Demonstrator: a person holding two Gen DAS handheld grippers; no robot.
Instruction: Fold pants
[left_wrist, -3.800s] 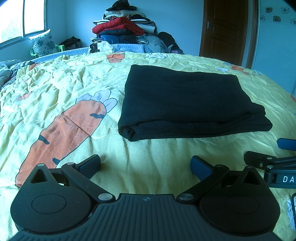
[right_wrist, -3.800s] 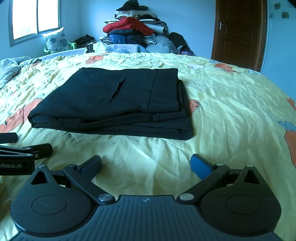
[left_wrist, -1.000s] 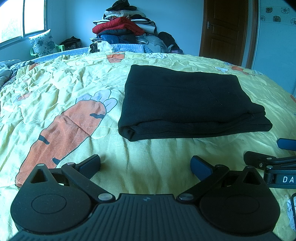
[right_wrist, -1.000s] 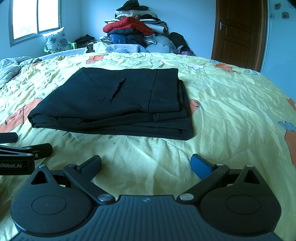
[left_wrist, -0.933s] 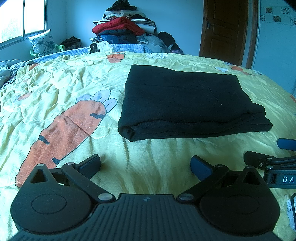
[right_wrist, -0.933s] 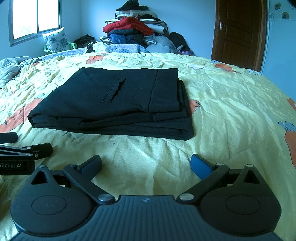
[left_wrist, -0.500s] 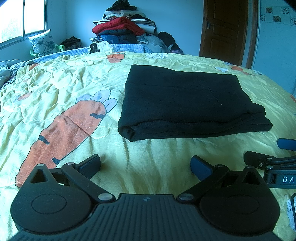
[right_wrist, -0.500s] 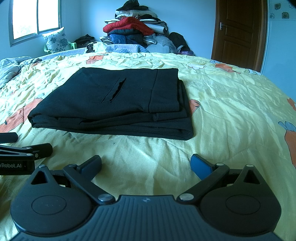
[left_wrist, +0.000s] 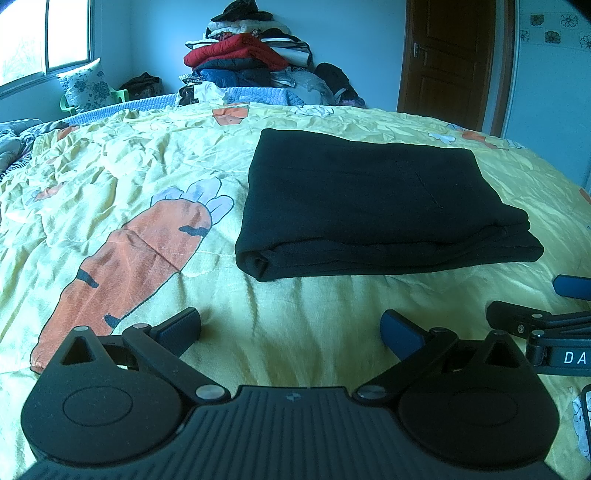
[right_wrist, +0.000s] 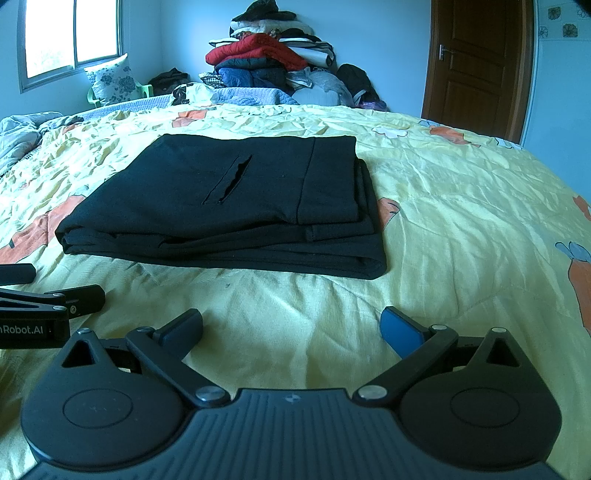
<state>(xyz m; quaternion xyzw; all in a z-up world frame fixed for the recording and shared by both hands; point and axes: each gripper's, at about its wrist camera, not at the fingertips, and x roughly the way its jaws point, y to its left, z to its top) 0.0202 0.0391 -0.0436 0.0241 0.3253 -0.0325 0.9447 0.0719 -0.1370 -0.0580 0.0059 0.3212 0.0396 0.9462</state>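
Nothing moved since the earlier pictures: same spot for the folded black pants (left_wrist: 373, 206), same spread of both tools. Left gripper (left_wrist: 290, 330) resting low on the yellow carrot-print bedspread (left_wrist: 122, 177), fingers released and wide apart, gripping nothing; right gripper (right_wrist: 291, 328) likewise, fingers parted, empty, bare bedspread (right_wrist: 461, 206) between them. Pants lying flat mid-bed, just ahead of both grippers and apart from them, folded into a rectangular stack. From the left wrist view: rounded fold at the near left corner of the pants, smooth top surface, a large orange carrot print (left_wrist: 136, 254) beside the pants on the left, and the right gripper's fingers (left_wrist: 517, 319) poking in at the right edge. From the right wrist view only: a slit pocket (right_wrist: 229, 179) on the top layer, a vertical seam, stepped layer edges at the right side of the pants (right_wrist: 236, 206), and the left gripper's fingers (right_wrist: 79, 297) at the left edge. Count: one pair of pants, two grippers, four fingers in each view counting the neighbor's pair. Behind the bed, one heap of clothes (left_wrist: 243, 62) with a red item near the top, one wooden door (left_wrist: 450, 62), one window (left_wrist: 40, 37), one floral pillow (left_wrist: 86, 90).
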